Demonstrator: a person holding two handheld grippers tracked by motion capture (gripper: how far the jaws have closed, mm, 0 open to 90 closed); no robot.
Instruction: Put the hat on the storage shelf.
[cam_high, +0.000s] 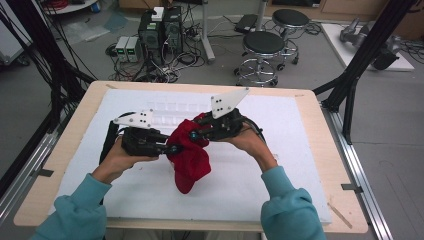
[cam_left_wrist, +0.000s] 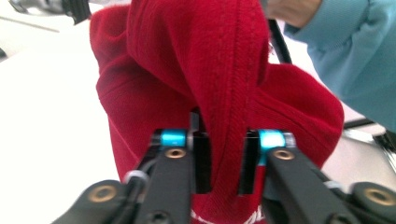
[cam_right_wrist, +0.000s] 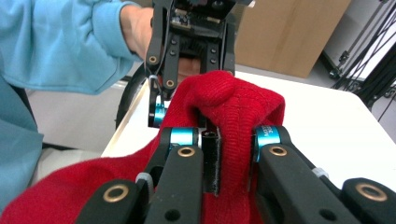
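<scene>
Clamped on a thick fold of red cloth (cam_left_wrist: 224, 93) in the left gripper (cam_left_wrist: 225, 161), jaws pressed in from both sides, likely to pin that edge. Clamped likewise in the right gripper (cam_right_wrist: 232, 158), on a bunched ridge of the same cloth, so as to share the load between two holds. Facing each other across the cloth in the high view, left gripper (cam_high: 172, 149) low and right gripper (cam_high: 192, 135) a little higher, close together, which leaves the fabric between them slack and crumpled. Hanging below in a loose lobe, lower end resting on or just above the white mat (cam_high: 280, 125); cannot tell which. Held over the middle of the table (cam_high: 325, 165), probably for room to spread or fold.
</scene>
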